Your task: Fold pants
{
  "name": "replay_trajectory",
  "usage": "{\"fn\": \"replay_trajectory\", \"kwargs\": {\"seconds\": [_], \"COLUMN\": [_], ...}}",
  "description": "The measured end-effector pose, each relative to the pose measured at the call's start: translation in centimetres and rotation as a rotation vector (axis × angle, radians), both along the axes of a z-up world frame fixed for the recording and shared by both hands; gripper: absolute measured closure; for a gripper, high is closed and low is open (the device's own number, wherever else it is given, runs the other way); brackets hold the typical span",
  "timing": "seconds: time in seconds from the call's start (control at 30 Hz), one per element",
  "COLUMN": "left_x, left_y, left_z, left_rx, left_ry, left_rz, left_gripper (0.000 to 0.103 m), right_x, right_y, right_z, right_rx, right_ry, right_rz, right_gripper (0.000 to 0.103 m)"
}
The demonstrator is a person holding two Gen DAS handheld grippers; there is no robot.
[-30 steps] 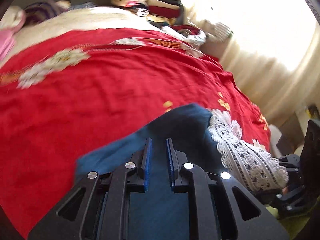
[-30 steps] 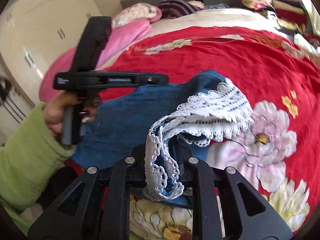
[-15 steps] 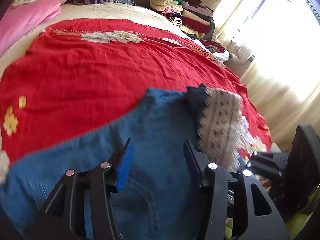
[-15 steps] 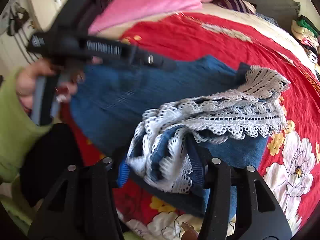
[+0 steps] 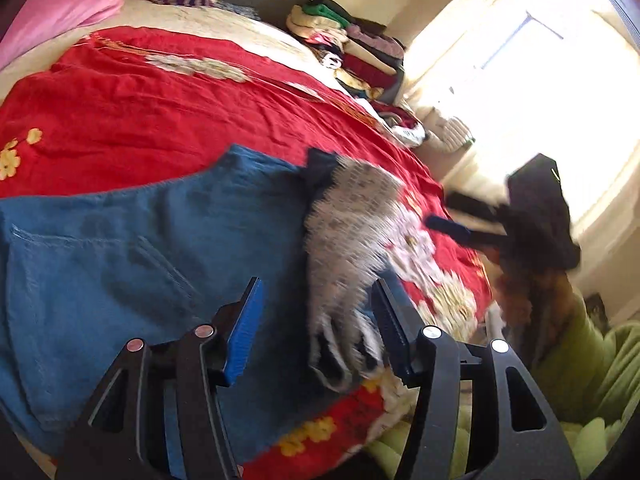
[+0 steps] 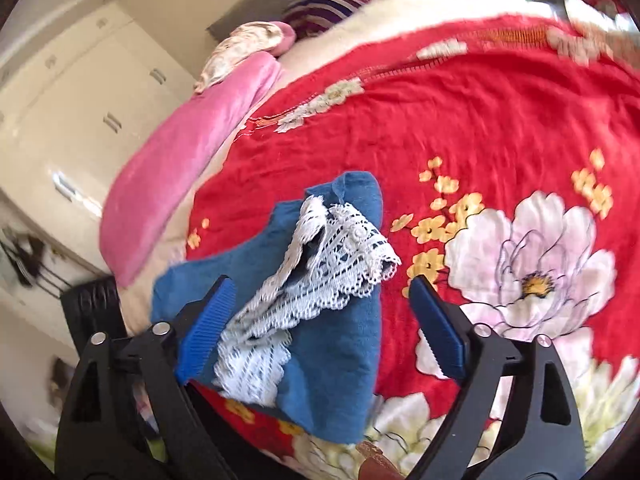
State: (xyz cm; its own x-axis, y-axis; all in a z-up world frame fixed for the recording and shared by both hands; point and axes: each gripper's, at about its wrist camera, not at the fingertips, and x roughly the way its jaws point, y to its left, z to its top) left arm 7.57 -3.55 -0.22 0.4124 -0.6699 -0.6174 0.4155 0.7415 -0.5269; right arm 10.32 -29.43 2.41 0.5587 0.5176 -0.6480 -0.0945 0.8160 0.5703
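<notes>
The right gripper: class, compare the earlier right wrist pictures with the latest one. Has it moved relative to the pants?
Yes. The right gripper has just opened and let go of the lace hem; the pants now lie on the red bedspread.

Left hand-held gripper (image 5: 316,312) jaws apart; right (image 6: 320,308) just opened wide

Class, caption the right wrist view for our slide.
Open right tool above blue pants with white lace trim, lying on a red floral bedspread.

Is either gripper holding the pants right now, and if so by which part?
Neither. The left gripper and right gripper have just been opening; the blue pants lie released on the bed.
</notes>
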Motion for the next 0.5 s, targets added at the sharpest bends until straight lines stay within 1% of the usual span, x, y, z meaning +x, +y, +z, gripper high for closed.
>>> {"fn": "replay_trajectory", "kwargs": {"seconds": [0.03,0.1,0.17,0.2,0.23,0.33,0.4,0.43,0.47,0.5], "left_x": [-0.3,-0.7,-1.0,-0.9,-0.9,-0.8,-0.7,-0.6,-0.6,-0.7], "left_y": [-0.6,-1.8,-2.8,-3.1,-3.3,-3.7,-4.0,-4.3,-4.4,-4.5], "left_z": [-0.1,-0.3,-0.6,-0.7,-0.8,-1.0,-1.4,-1.7,-1.9,-2.1], "left_rx": [0.012,0.055,0.102,0.113,0.122,0.124,0.139,0.155,0.161,0.154], "left_ry": [-0.001,-0.006,-0.012,-0.011,-0.009,0.008,0.023,0.033,0.039,0.054], "left_rz": [-0.014,-0.035,-0.056,-0.059,-0.062,-0.058,-0.050,-0.047,-0.048,-0.050], "left_gripper": [0.044,0.041,0.041,0.041,0.041,0.041,0.043,0.045,0.049,0.062], "right_x": [0.5,1.4,3.1,3.5,3.6,4.0,4.6,4.9,4.9,4.9], "right_y": [0.2,0.6,0.9,0.8,0.7,0.1,0.1,0.2,0.5,1.2], "right_z": [-0.1,-0.2,-1.1,-1.6,-2.1,-3.3,-3.8,-3.8,-3.6,-3.0], "right_rx": [0.002,-0.010,-0.027,-0.026,-0.012,0.071,0.080,0.078,0.072,0.031], "right_ry": [0.000,0.011,0.053,0.075,0.097,0.156,0.184,0.182,0.172,0.150], "right_rz": [0.003,0.002,-0.005,-0.009,-0.014,-0.027,-0.024,-0.020,-0.003,0.031], "right_gripper": [0.016,0.012,0.011,0.010,0.010,0.010,0.011,0.015,0.038,0.061]}}
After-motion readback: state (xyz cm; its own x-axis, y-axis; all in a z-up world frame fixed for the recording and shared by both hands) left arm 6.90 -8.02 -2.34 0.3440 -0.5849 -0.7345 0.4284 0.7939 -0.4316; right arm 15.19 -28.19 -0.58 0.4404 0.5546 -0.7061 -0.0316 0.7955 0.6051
